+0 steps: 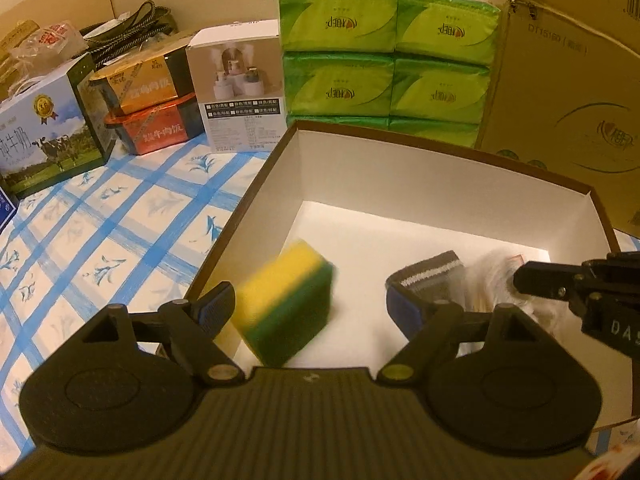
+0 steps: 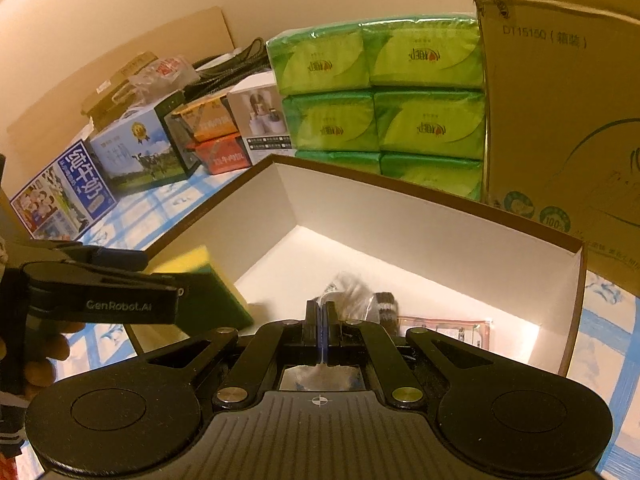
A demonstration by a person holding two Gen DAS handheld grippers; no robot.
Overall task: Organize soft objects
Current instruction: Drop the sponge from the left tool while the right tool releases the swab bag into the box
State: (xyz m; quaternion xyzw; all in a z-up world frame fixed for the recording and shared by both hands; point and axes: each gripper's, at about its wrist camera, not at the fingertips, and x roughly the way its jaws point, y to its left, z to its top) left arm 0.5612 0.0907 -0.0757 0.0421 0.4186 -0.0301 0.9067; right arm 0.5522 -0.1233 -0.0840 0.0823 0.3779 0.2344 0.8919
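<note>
A yellow and green sponge [image 1: 286, 300] is blurred and tilted between the spread fingers of my left gripper [image 1: 316, 304], which is open above the white-lined box [image 1: 440, 168]; no finger touches it. In the right wrist view the sponge [image 2: 200, 284] shows beside the left gripper's finger [image 2: 100, 296]. A grey striped sock [image 1: 436, 276] and a white fluffy thing [image 1: 488, 280] lie in the box. My right gripper [image 2: 320, 328] is shut on a thin clear plastic wrapper [image 2: 348, 292] over the box. It enters the left wrist view [image 1: 560, 280] at the right.
Stacked green tissue packs [image 1: 384, 60] stand behind the box, a large cardboard carton [image 1: 560, 80] at the right. Milk cartons [image 1: 44, 136], food tubs [image 1: 148, 108] and a white product box [image 1: 240, 92] line the back left of the blue-checked cloth [image 1: 120, 232].
</note>
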